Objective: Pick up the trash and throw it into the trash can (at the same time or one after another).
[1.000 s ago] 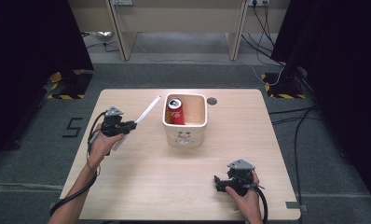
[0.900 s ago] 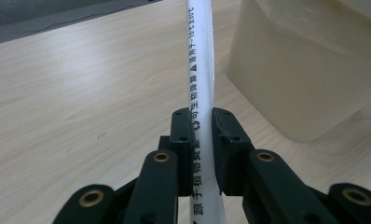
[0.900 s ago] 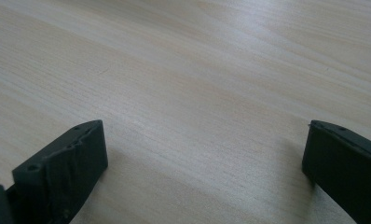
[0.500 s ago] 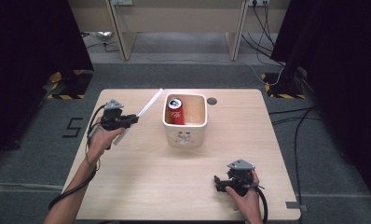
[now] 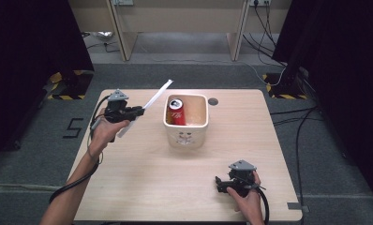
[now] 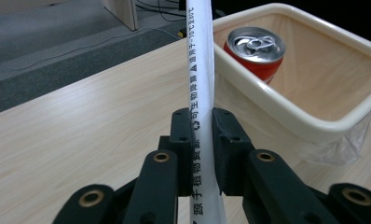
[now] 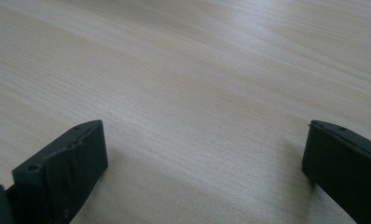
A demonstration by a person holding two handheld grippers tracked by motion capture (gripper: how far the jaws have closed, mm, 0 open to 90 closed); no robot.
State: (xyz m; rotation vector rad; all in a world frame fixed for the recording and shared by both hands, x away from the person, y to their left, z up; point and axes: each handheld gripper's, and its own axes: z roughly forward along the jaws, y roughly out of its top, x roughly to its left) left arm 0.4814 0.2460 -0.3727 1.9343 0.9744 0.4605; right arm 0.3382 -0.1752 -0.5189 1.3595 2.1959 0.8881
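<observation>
Left gripper (image 6: 203,135): fingers (image 6: 181,140) clamped on a long white paper-wrapped straw (image 6: 201,70), gripped low on its length, held clear above the bench (image 5: 142,187) with its tip slanting toward the cream bin (image 5: 187,123) that holds a red can (image 5: 176,111). Right gripper (image 7: 204,154): fingers spread wide, nothing between them, low over bare bench near the front edge. Risks: the thin wrapper may slide or pivot in the narrow pinch; the long free end may strike the bin's rim or the can and drop outside.
</observation>
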